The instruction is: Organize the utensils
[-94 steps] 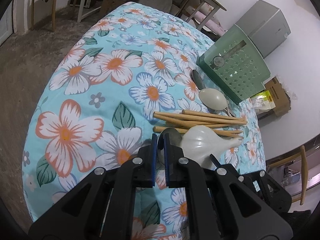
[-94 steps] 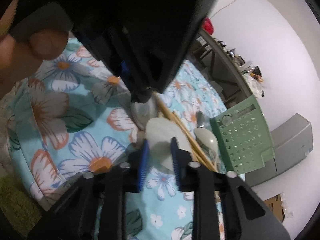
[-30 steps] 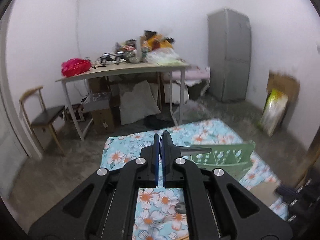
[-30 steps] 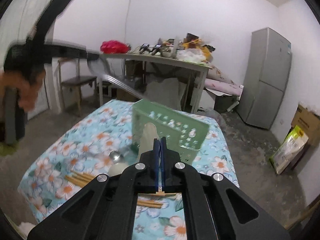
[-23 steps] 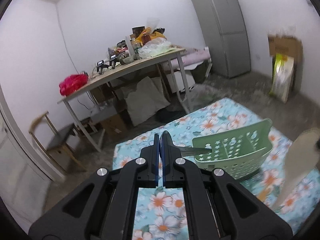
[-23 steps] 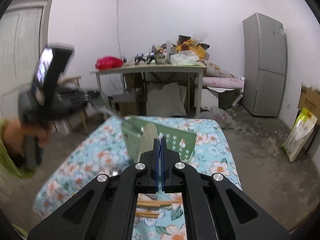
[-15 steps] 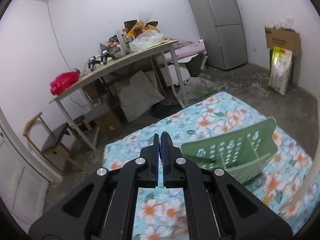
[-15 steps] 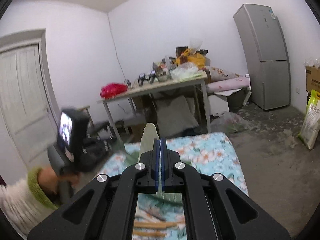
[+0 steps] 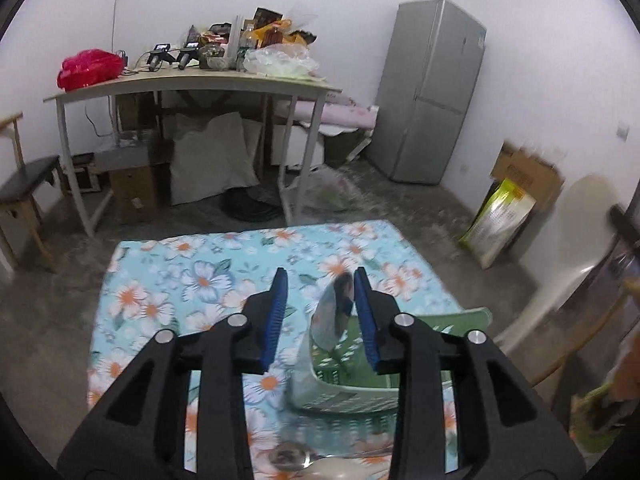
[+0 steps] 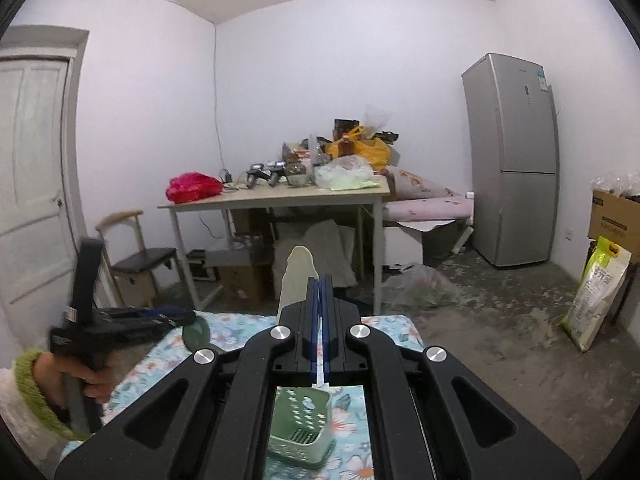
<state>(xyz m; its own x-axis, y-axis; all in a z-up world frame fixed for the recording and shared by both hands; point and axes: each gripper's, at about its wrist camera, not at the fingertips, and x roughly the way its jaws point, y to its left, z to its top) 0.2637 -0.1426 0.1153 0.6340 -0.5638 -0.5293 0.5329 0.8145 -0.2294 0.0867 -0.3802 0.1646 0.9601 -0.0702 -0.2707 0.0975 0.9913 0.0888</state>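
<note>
Utensils go into the green basket [image 9: 384,384] standing on the floral worktop [image 9: 192,280] — this moment is mid drop-off. Left tool [image 9: 318,318] has jaws parted; they have just been opening, and the metal spoon [image 9: 332,316] sits between the blue pads, bowl up, leaning toward the right-hand pad. Whether that pad touches it, can't tell; it looks let go. Spoon's long axis runs steeply down into the basket, handle end inside the near compartment as far as the blur shows.

Right tool [image 10: 319,332] is clenched on the cream ladle [image 10: 298,276], gripped near its thin handle, the ladle rising nearly upright above the jaws. In the right wrist view the basket [image 10: 302,428] lies below and ahead of the tool, seen through the gap in the frame.

Key relation: the basket is straight under the left tool, with the right tool higher and further back — so the left hand is nearer. Judgement: the ladle likely goes in next, and it would need tipping so its long axis points down into the basket.

More utensils [image 9: 320,460] lie on the worktop at the bottom edge of the left wrist view, just beside the basket.
</note>
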